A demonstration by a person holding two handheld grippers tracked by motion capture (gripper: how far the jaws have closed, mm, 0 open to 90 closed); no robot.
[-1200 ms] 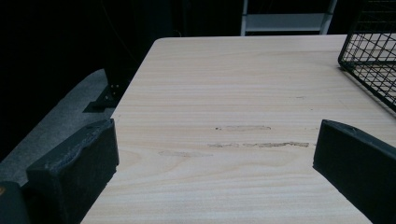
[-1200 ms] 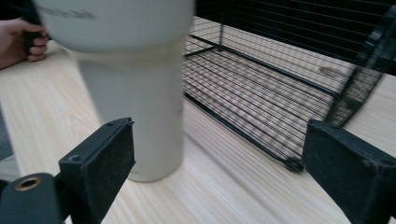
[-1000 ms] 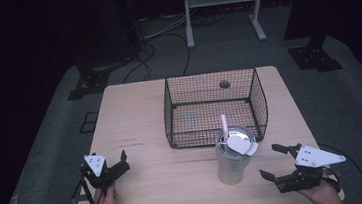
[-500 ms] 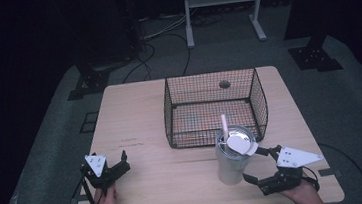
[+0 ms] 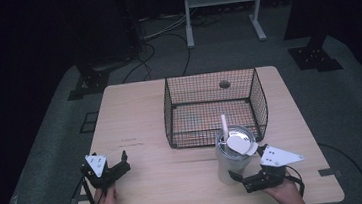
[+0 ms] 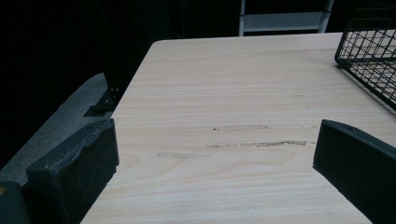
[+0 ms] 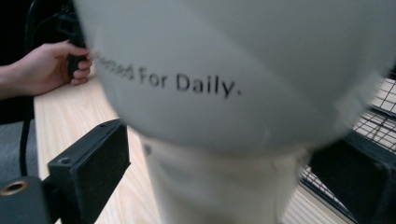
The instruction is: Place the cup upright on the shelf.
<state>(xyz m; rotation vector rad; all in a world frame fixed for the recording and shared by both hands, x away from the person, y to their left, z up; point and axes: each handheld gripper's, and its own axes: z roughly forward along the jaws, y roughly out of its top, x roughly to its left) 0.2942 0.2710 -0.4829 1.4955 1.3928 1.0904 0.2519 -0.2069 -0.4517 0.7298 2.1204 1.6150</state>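
Pale wooden table (image 5: 140, 116) under dim light, dark floor around. Left of the tumbler, left gripper (image 5: 109, 170) low over bare wood, jaws wide apart, empty. Tumbler (image 5: 232, 157) upright, long axis vertical, straw (image 5: 224, 127) pointing up, touching the wire basket (image 5: 212, 106) front. Right gripper (image 5: 248, 168) flanking the tumbler, jaws spread, not clamped.

Left half of the table (image 5: 135, 116) is wide open, easy passing – wire basket (image 5: 213, 106) w/ the tumbler (image 5: 234, 154) touching its front blocks center-right.
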